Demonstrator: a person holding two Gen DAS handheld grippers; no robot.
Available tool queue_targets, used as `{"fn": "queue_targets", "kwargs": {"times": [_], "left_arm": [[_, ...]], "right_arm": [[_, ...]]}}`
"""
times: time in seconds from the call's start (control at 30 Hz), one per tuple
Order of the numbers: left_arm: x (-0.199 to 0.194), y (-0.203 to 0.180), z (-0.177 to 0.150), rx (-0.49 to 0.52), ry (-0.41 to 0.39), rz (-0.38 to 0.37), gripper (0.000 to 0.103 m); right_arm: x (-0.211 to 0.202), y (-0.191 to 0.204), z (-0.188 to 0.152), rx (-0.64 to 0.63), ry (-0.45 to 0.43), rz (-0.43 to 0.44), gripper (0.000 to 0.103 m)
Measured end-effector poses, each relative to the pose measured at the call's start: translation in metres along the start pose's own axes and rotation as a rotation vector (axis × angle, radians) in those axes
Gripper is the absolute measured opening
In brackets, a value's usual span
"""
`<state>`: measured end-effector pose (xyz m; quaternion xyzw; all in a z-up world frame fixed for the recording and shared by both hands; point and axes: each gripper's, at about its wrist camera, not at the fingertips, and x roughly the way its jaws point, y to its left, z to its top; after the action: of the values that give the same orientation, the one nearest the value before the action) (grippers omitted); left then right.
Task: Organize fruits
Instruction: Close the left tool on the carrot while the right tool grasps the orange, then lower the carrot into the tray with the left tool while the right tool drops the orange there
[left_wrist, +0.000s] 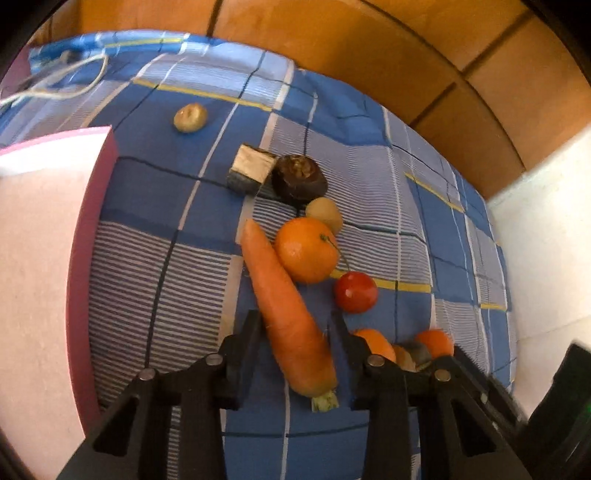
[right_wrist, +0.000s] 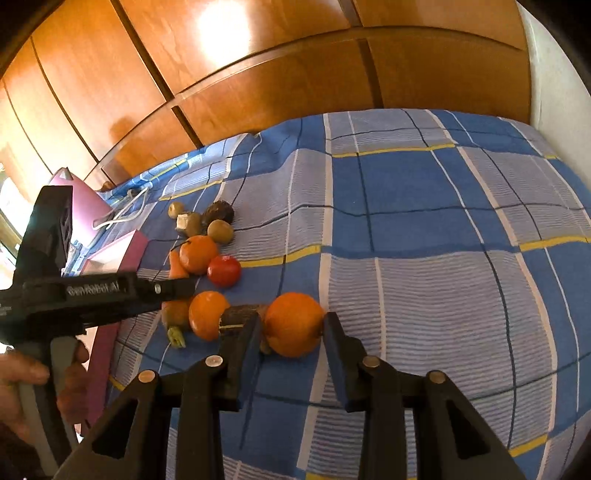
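Observation:
Fruit and vegetables lie on a blue checked bedspread (left_wrist: 369, 155). In the left wrist view my left gripper (left_wrist: 293, 325) is open, its fingers either side of a long carrot (left_wrist: 284, 306), not touching it. Beside the carrot lie an orange (left_wrist: 306, 249), a red tomato (left_wrist: 355, 292), a small kiwi (left_wrist: 325, 214), a dark round fruit (left_wrist: 299, 179) and a cut block (left_wrist: 249, 171). In the right wrist view my right gripper (right_wrist: 291, 332) is open around a second orange (right_wrist: 293, 323). Another orange (right_wrist: 207, 314) and a dark piece (right_wrist: 238, 315) lie left of it.
A pink box (left_wrist: 88, 236) stands left of the carrot, also in the right wrist view (right_wrist: 122, 251). A lone pale fruit (left_wrist: 190, 117) lies further back. A white cord (left_wrist: 70, 83) lies at the far left. A wooden wardrobe (right_wrist: 258, 74) stands behind the bed.

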<state>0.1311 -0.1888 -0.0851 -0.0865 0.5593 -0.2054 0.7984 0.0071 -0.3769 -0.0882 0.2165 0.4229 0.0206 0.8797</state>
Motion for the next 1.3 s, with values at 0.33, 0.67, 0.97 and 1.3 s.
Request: {"fn": "queue_targets", "kwargs": {"times": [0.33,0.67,0.97,1.3], "left_arm": [[-0.021,-0.001,-0.029,0.154,-0.021,0.045,0.032],[-0.068,0.017,-0.032,0.121,-0.114,-0.03,0.032],[-0.142,0.083,-0.032,0.0,-0.271,0.087,0.032],[-0.156,0.149,-0.059,-0.14,-0.283,0.273,0.05]], "right_arm": [[0.011,-0.009,0.005,0.069,0.032,0.027,0.038],[-0.003,-0.005,-0.003,0.053,0.021,-0.065,0.036],[-0.017,0.004,-0.007,0.012,-0.007,-0.138,0.035],[-0.036,0.057,0.002,-0.103,-0.051,-0.067,0.035]]}}
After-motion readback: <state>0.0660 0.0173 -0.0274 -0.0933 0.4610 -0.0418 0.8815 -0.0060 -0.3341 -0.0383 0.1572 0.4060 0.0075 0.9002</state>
